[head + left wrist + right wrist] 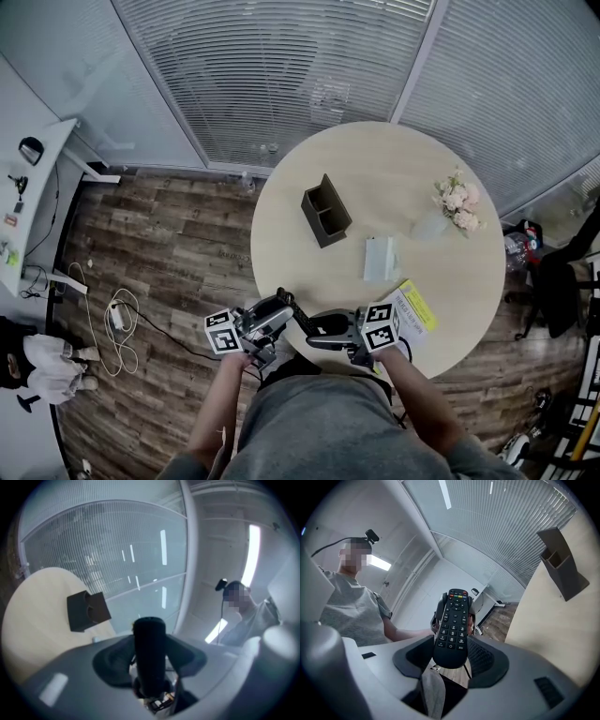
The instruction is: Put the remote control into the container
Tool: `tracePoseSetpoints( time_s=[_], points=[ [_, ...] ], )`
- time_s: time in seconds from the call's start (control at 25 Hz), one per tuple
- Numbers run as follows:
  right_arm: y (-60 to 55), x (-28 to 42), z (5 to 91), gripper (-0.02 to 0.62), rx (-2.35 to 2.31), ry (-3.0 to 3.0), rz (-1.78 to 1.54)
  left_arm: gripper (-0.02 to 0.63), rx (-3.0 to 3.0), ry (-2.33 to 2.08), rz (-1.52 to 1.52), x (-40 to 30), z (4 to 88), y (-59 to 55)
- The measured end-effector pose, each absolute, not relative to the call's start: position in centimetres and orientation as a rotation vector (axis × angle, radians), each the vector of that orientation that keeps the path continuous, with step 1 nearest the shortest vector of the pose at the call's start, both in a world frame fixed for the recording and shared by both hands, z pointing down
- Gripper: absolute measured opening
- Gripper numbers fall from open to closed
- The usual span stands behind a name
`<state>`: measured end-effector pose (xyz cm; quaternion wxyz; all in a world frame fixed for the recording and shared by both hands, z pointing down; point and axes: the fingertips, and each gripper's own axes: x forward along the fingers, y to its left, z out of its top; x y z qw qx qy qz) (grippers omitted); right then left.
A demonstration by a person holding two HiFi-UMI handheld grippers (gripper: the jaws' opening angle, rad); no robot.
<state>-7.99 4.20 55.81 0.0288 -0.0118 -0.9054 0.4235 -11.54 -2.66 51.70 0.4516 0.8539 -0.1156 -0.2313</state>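
The black push-button remote control is off the round pale wooden table and held in the air at its near edge; the right gripper is clamped across its lower end; the left gripper has its jaws partly drawn in, pads against the sides of the other end. The dark brown two-compartment container stands well apart, towards the table's middle, nothing seen in it; pick-up judged complete, carry and insertion outstanding.
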Motion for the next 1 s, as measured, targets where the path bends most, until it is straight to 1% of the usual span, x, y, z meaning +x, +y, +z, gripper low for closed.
tracePoseSetpoints(
  time_s=[1.0],
  points=[
    [4.2,-7.8,55.6,0.229,-0.042,-2.810,1.315,0.183,2.149,-0.267,-0.548,-10.5,51.3,-2.5]
  ],
)
